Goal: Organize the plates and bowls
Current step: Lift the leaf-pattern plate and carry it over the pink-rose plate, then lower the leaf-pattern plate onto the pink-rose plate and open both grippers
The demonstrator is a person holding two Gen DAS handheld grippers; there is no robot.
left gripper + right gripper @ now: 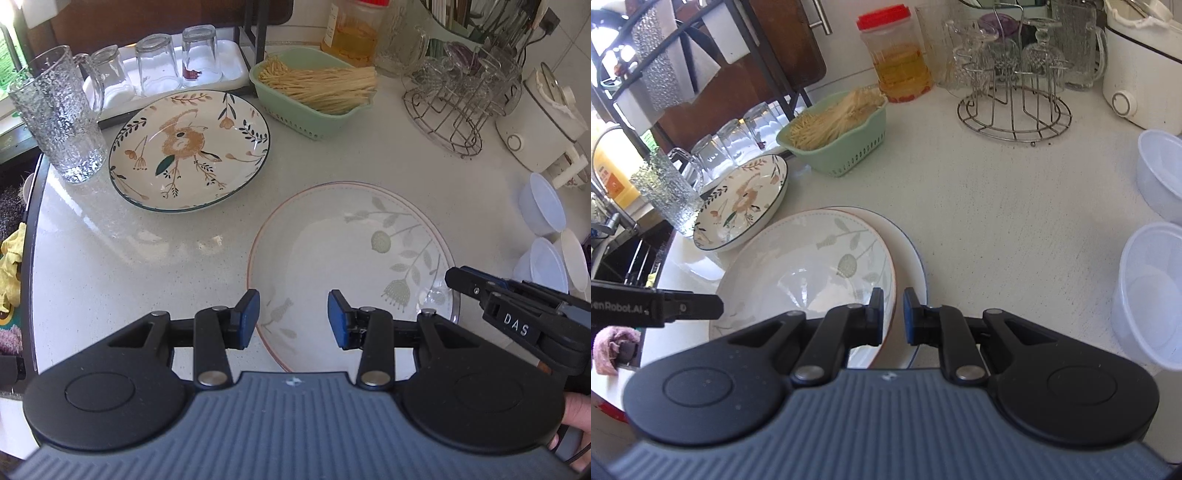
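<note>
On a white counter (1015,206), the right gripper (893,315) is clenched on the near rim of a pale leaf-print plate (812,269), its two pads pinching the edge and holding the plate tilted above a second, blue-rimmed plate (912,254) that lies flat under it. In the left wrist view the same leaf-print plate (351,258) fills the middle of the frame, with the right gripper (456,278) gripping its right edge. The left gripper (293,317) hovers over the plate's near side with its jaws parted and nothing between them.

Left of the leaf-print plate sits a flower-print plate (190,147), flat on the counter and apart from it. A textured glass jug (59,114) stands just left of that plate. Behind the flower-print plate, upturned glasses (155,62) rest on a white tray (232,70). A green basket (314,92) of dry noodles stands behind the leaf-print plate, with a red-lidded jar (897,55) behind it. To the right of the leaf-print plate stand clear plastic bowls (1160,288), well apart from it, and farther back a wire rack (1015,110) holding glassware beside a white cooker (1141,74).
</note>
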